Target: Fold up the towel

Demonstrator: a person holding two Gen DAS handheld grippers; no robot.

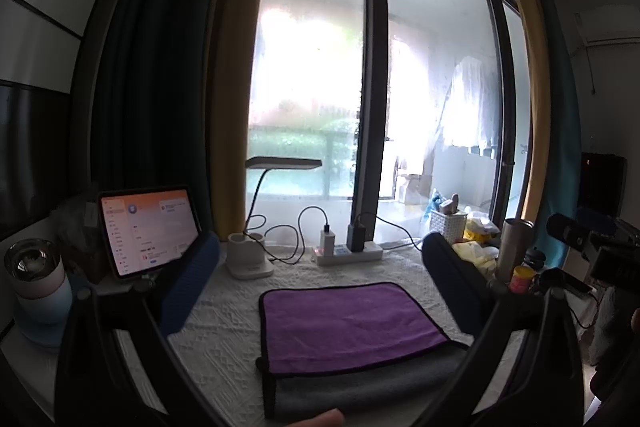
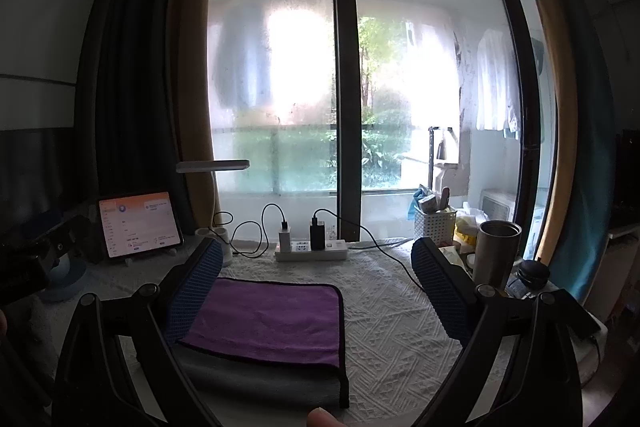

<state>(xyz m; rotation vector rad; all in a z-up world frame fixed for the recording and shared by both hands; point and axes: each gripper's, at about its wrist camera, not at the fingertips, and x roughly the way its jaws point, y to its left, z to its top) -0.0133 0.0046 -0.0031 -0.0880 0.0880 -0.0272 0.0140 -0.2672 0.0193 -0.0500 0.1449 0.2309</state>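
A towel, purple on one side and grey on the other with dark trim, lies flat on the white textured tablecloth. The purple layer (image 1: 344,323) is folded over the grey layer (image 1: 360,387), which shows along the near edge. It also shows in the right wrist view (image 2: 272,323). My left gripper (image 1: 320,267) is open and empty, held above the towel. My right gripper (image 2: 320,271) is open and empty, with the towel under its left finger (image 2: 196,287).
A tablet (image 1: 148,227) stands at the back left beside a pink and blue bottle (image 1: 36,287). A lamp base (image 1: 248,259) and a power strip (image 1: 348,251) with cables sit at the back. A basket (image 2: 434,223), a steel tumbler (image 2: 496,251) and small jars crowd the right.
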